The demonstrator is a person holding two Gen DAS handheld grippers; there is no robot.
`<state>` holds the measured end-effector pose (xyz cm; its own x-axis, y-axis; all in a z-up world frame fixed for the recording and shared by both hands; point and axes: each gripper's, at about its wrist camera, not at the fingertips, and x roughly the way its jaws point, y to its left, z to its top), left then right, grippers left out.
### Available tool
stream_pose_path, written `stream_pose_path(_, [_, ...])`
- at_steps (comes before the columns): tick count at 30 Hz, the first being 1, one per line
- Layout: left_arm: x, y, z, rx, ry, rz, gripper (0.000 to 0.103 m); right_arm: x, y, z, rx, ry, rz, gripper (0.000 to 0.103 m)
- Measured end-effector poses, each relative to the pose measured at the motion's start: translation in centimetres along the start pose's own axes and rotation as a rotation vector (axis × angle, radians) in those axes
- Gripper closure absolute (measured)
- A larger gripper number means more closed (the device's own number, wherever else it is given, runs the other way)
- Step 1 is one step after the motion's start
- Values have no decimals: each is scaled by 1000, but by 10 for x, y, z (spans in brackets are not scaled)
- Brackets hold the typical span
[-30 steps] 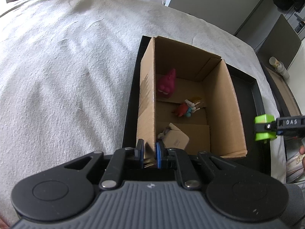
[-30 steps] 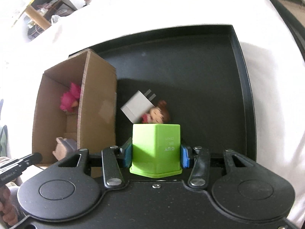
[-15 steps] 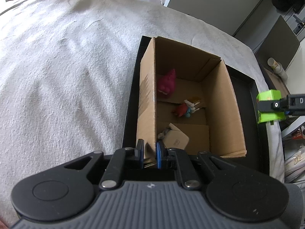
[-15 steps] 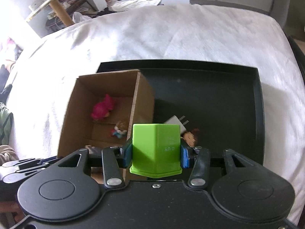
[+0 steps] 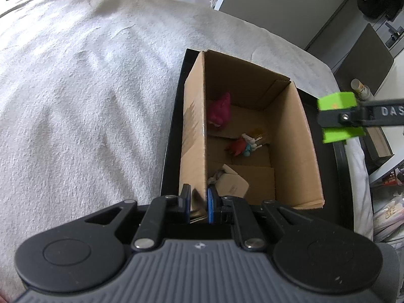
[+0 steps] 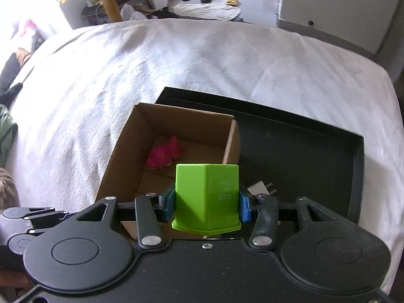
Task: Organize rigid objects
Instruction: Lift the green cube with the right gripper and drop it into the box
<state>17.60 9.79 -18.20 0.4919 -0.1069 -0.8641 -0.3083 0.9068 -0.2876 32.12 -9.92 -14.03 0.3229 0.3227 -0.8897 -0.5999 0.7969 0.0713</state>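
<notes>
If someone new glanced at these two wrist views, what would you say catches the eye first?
Most striking is the bright green plastic block, clamped between the right gripper pads near the open brown cardboard box. That box sits on a black tray on a white bedspread, with a magenta toy inside. The left gripper pinches the box's near wall.

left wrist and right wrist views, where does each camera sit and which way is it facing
Left wrist: on the left gripper, looking steeply down along its fingers, which pinch the near wall of the cardboard box; the right gripper enters from the right.
Right wrist: on the right gripper, above the black tray, looking down past the green block held in its fingers; the left gripper shows at lower left.
Shared: box, tray, pink toy, white bedcover, green block.
</notes>
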Motion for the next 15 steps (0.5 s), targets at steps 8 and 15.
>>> stream_pose_path(8, [-1, 2, 0, -4, -7, -11, 91, 16, 30, 13, -121, 4, -59, 56])
stream_pose_path(15, [-2, 3, 0, -9, -9, -18, 91, 22, 51, 19, -237, -26, -113, 54])
